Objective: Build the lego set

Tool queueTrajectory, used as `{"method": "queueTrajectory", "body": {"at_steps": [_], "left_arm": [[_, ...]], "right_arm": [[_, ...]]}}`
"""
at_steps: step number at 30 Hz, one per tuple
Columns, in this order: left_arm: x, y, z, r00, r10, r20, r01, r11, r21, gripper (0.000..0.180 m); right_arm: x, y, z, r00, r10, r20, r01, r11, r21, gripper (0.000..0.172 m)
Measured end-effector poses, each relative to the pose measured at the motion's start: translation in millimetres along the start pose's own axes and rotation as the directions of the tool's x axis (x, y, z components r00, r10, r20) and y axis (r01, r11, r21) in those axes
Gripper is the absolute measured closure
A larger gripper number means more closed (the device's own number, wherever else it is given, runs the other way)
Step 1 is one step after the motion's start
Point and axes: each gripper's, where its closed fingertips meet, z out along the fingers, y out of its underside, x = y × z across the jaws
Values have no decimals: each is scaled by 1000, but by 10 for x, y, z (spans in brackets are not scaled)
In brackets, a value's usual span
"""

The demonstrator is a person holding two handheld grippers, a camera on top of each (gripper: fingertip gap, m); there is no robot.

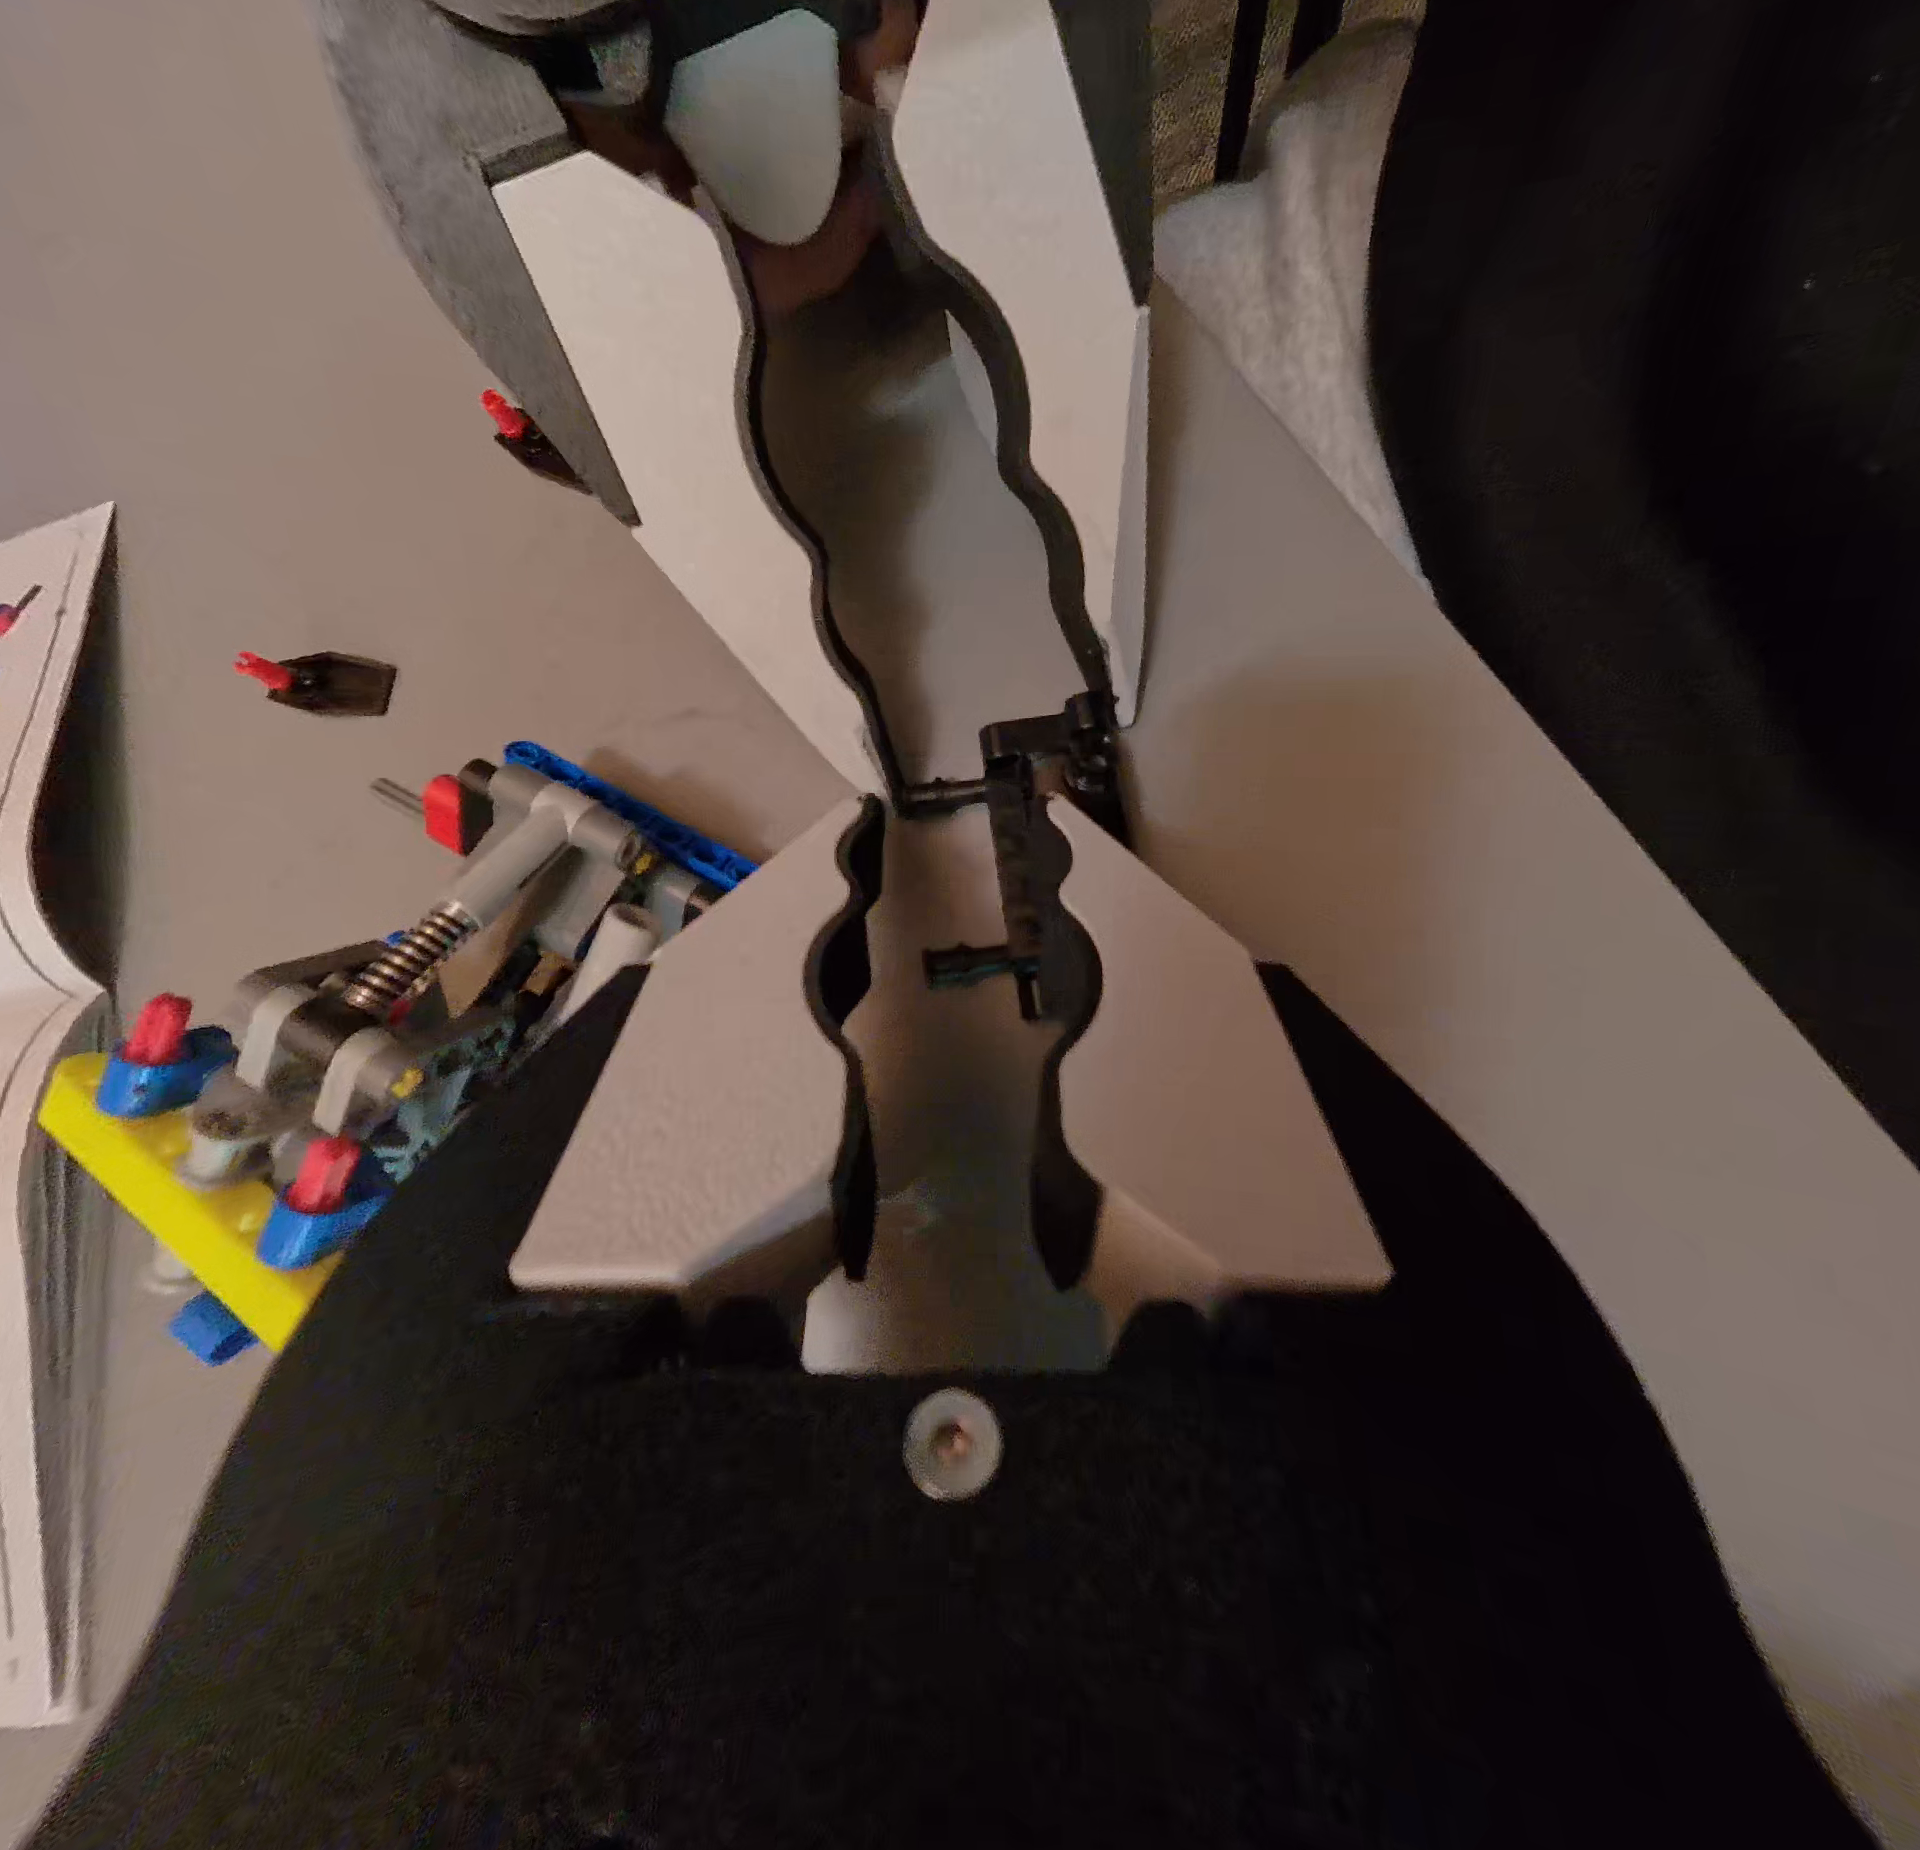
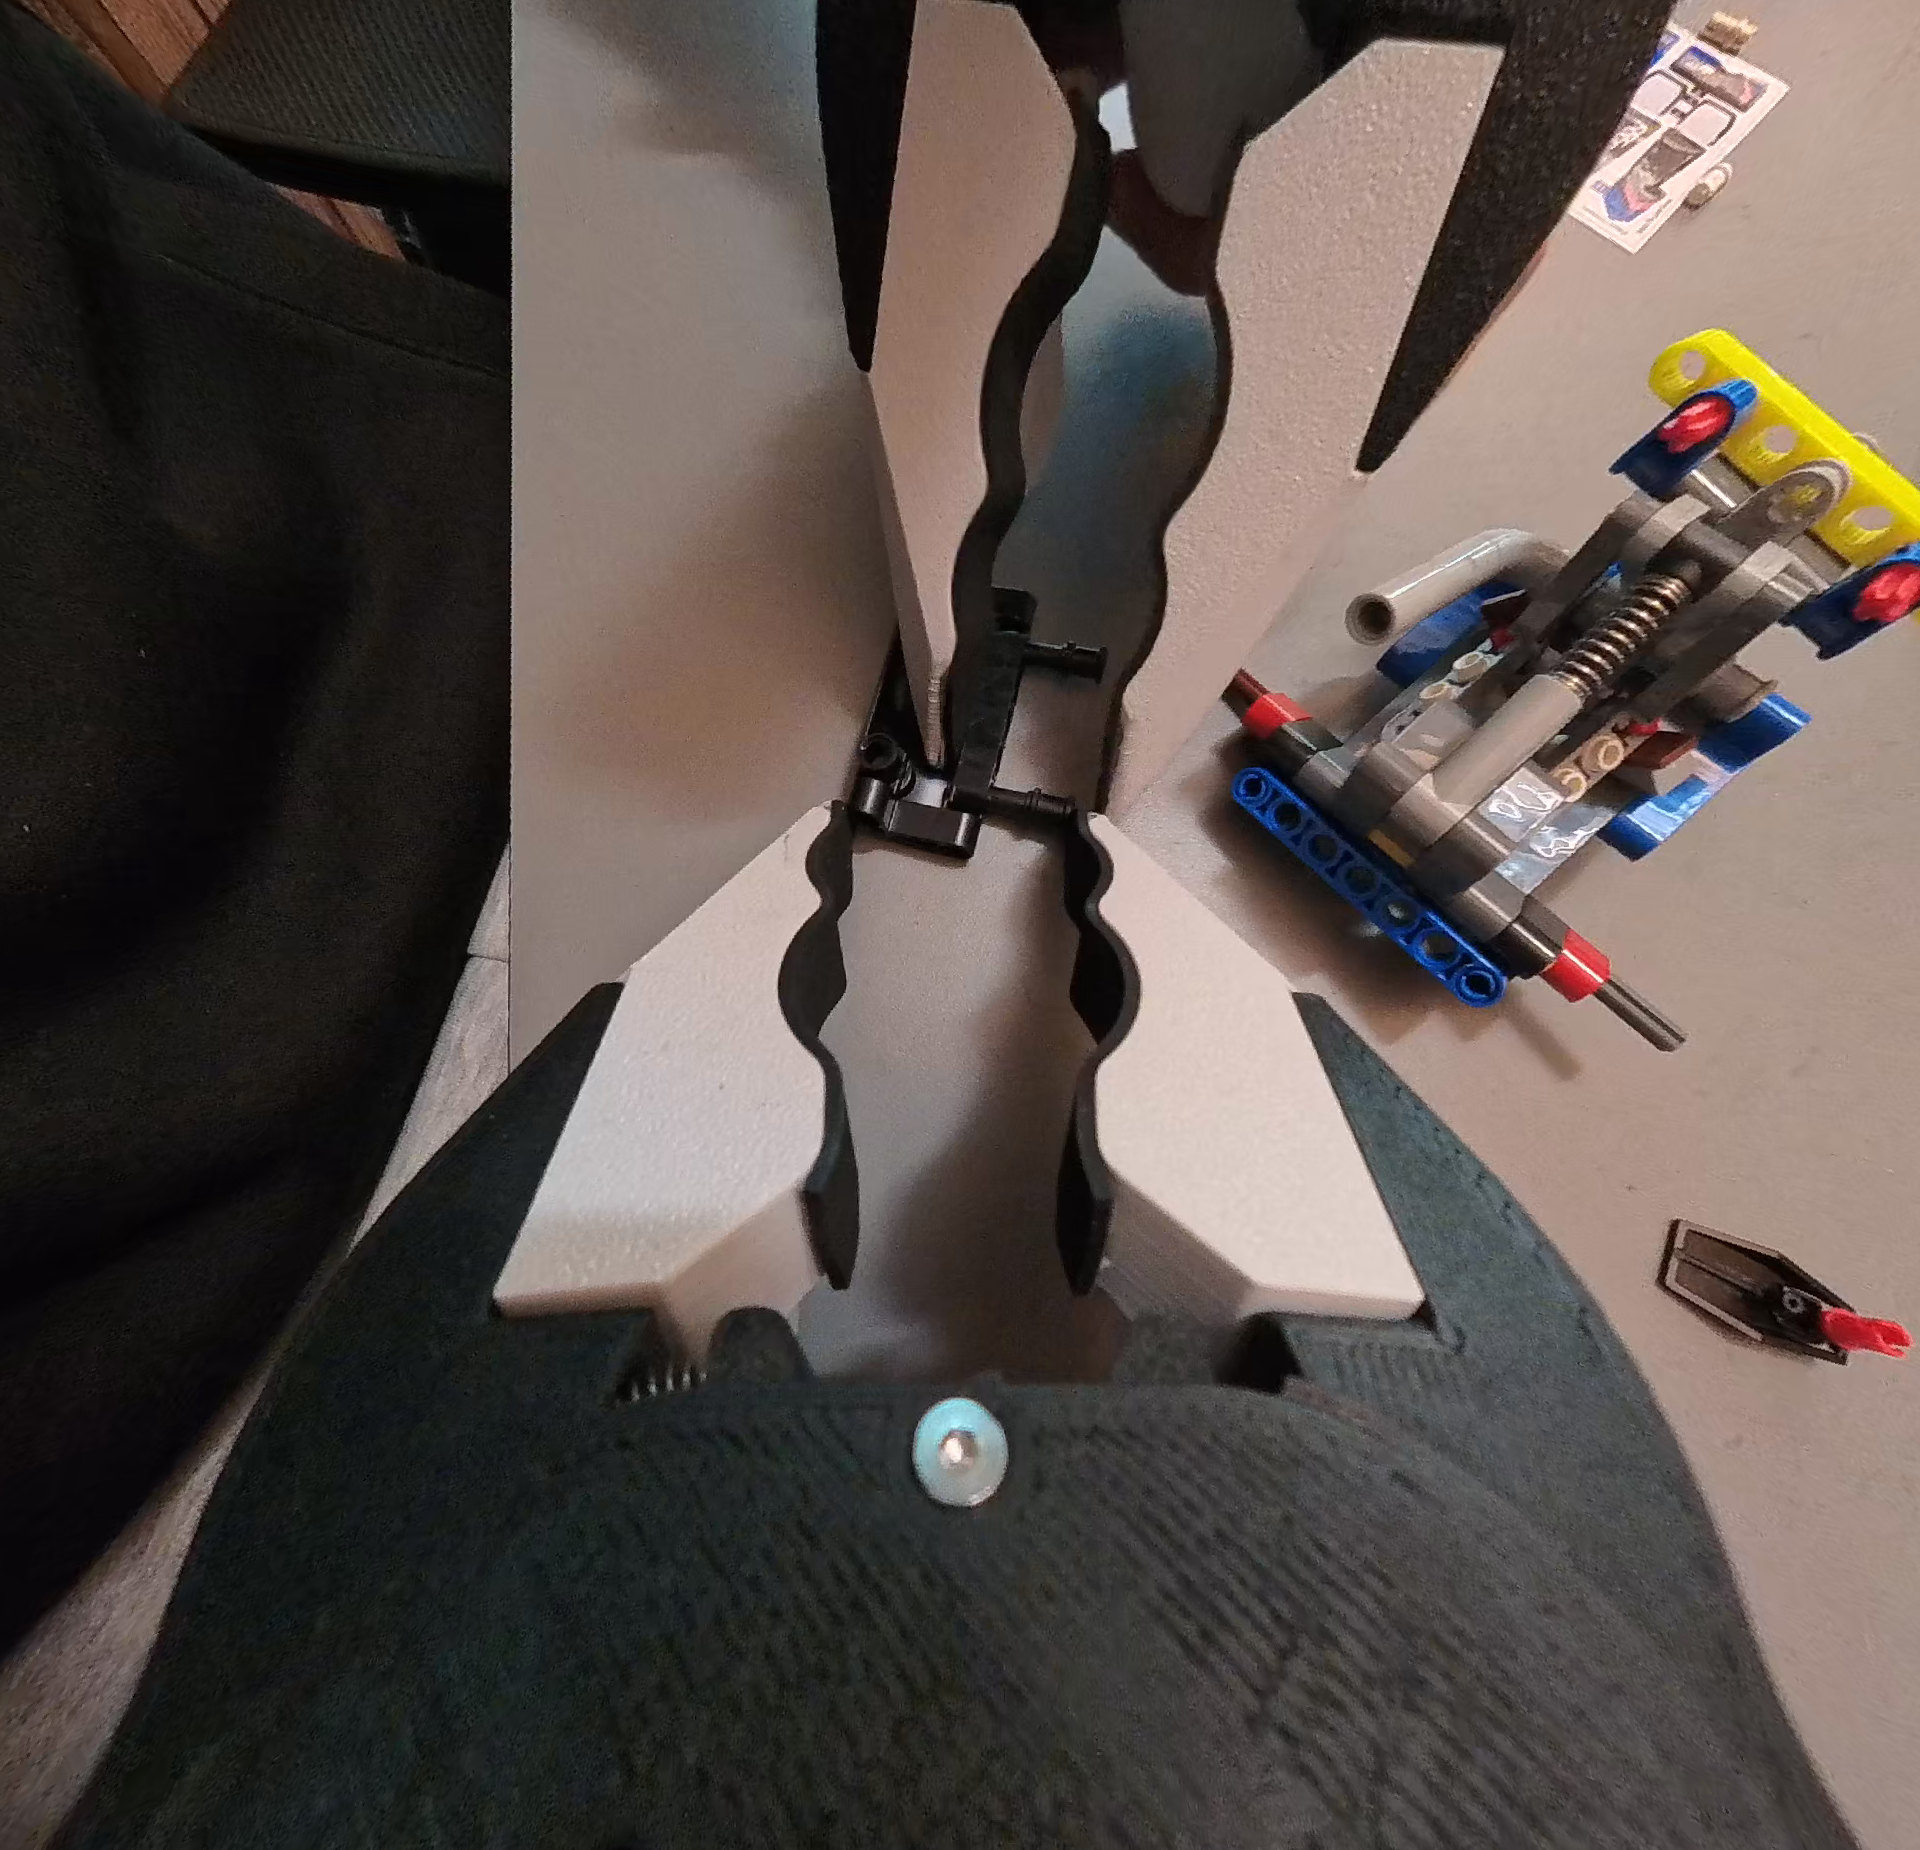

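Note:
The two grippers meet tip to tip above the table. A black Technic piece (image 1: 1031,865), a beam with a corner connector and two side pins, sits between them. My right gripper (image 2: 961,824) is shut on the black piece (image 2: 982,699) at its very fingertips: the connector rests against one tip and the lower pin's end against the other. My left gripper (image 1: 971,813) is open around the beam. The beam lies along one of its fingers (image 1: 1101,927), and the pins stop short of the other finger (image 1: 842,969).
A part-built Technic model (image 1: 416,969) with yellow plate, blue beam and spring lies on the table (image 1: 208,242); it also shows in the right wrist view (image 2: 1610,709). Small black panels with red pins (image 1: 322,678) (image 2: 1766,1291), a booklet (image 1: 42,761), a sticker sheet (image 2: 1683,127). A person's dark clothing (image 2: 208,657) lies beyond the table edge.

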Motion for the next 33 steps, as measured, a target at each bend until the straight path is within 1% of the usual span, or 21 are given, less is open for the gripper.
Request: {"method": "queueTrajectory", "body": {"at_steps": [3, 5, 14, 16, 22, 25, 27, 30, 33], "left_arm": [[0, 3, 1, 1000, -8, 3, 8, 1000, 2, 157], [8, 6, 1, 1000, -4, 8, 4, 1000, -2, 161], [2, 2, 4, 1000, -20, 17, 20, 1000, -14, 161], [-11, 2, 4, 999, -13, 31, 14, 1000, -24, 161], [-11, 5, 1, 999, 40, 19, -39, 998, -46, 162], [-1, 9, -1, 999, 32, 13, -31, 999, -27, 162], [-9, 18, -6, 1000, 14, 20, -13, 1000, -27, 161], [-4, 27, -11, 1000, -4, 18, 4, 1000, -24, 161], [-4, 27, -12, 999, -11, 30, 13, 999, -47, 162]], "right_arm": [[3, 0, 1, 1000, -10, -10, 10, 1000, -1, 132], [14, 0, 1, 1000, -13, -24, 13, 1000, -2, 132], [19, -1, 3, 999, -8, -34, 7, 1000, -4, 133], [19, -1, 4, 999, -10, -37, 10, 1000, -4, 133], [22, -10, 13, 997, -34, -67, 33, 999, -8, 134], [22, -13, 16, 997, -26, -71, 25, 1000, -6, 134], [26, -18, 20, 998, 13, -66, -13, 1000, -2, 133], [30, -29, 29, 996, 27, -86, -27, 1000, -1, 132], [32, -29, 30, 995, 49, -86, -49, 999, -1, 132]]}}
